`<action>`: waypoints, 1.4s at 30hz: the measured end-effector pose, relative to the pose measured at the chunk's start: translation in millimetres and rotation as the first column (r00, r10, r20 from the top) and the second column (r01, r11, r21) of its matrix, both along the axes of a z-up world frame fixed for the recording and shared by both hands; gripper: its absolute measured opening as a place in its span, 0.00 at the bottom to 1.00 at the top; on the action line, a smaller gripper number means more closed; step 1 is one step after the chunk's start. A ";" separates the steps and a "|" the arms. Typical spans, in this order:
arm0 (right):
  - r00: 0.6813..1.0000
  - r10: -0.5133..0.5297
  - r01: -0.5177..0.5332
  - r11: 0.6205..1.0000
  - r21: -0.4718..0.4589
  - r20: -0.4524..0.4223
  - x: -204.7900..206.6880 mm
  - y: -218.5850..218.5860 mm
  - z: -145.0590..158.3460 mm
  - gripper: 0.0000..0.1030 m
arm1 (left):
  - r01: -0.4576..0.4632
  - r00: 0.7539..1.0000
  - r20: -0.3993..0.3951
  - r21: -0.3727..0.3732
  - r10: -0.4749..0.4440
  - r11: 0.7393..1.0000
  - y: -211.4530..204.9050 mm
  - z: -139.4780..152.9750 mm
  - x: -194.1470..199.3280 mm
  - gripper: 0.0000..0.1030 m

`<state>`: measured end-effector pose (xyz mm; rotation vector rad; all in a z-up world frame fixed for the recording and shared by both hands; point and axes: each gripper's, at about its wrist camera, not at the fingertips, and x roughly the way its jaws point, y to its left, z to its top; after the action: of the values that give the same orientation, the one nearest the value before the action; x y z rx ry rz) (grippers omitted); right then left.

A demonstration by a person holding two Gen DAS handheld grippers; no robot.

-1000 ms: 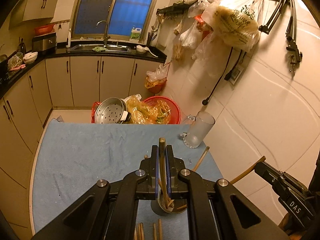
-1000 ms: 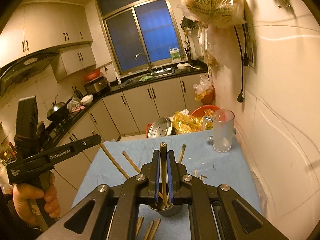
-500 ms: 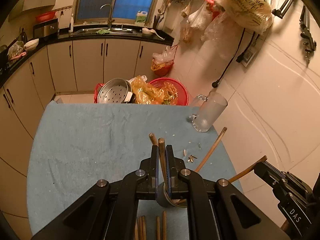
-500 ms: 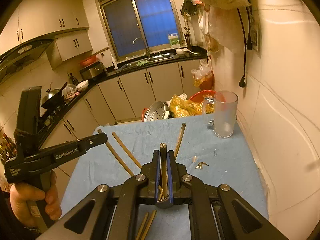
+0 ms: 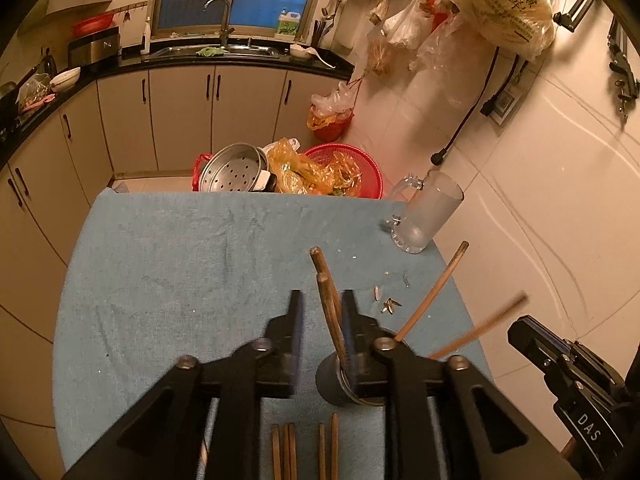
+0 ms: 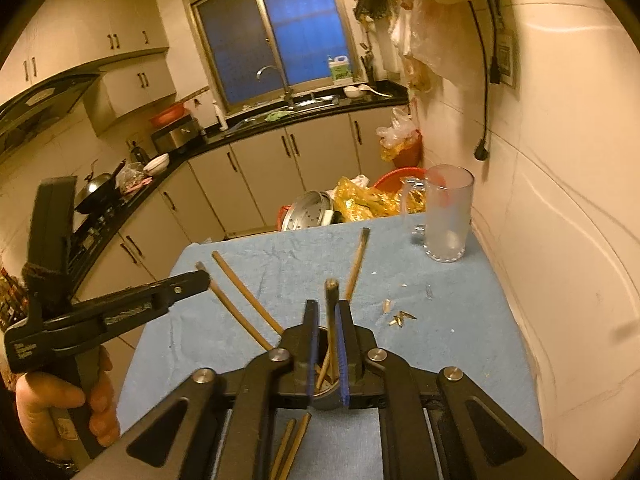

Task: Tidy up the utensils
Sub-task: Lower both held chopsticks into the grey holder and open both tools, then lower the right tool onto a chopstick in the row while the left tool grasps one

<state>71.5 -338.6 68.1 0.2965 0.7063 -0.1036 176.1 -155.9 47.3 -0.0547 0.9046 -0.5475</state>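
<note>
Dimly lit kitchen, blue cloth (image 5: 168, 264) on table, glass mug (image 5: 430, 216) near wall

Readable text: one label.
"DAS" in white on my right gripper (image 5: 568, 384); print on the hanging bag (image 5: 506, 0) and my left gripper (image 6: 120, 312) too blurred to read.

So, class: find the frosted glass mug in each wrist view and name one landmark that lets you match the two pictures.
Left wrist view: the frosted glass mug stands at the far right corner of the blue cloth, right of centre, handle to the left.
Right wrist view: the mug stands at the far right corner of the cloth, upper right of centre.
Shared landmark: the metal steamer tray beyond the table's far edge.
</note>
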 end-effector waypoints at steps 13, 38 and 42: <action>0.998 0.000 0.003 0.999 0.054 -0.057 -31.6 7.1 -15.4 0.19 | -0.044 0.999 -0.008 0.023 0.044 0.999 55.5 -12.2 -23.8 0.30; 0.945 0.182 -0.115 0.963 0.243 -0.273 -22.9 44.9 -142.7 0.19 | 0.152 0.948 -0.307 0.199 -0.086 0.968 19.0 -172.3 -52.6 0.29; 0.943 0.180 -0.115 0.965 0.234 -0.279 -19.7 44.3 -146.6 0.19 | 0.151 0.952 -0.295 0.220 -0.082 0.964 12.3 -178.7 -51.6 0.22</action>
<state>51.8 -294.4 -78.5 0.4396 1.0414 0.0748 124.5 -143.6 -131.4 0.1455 1.2563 -0.5452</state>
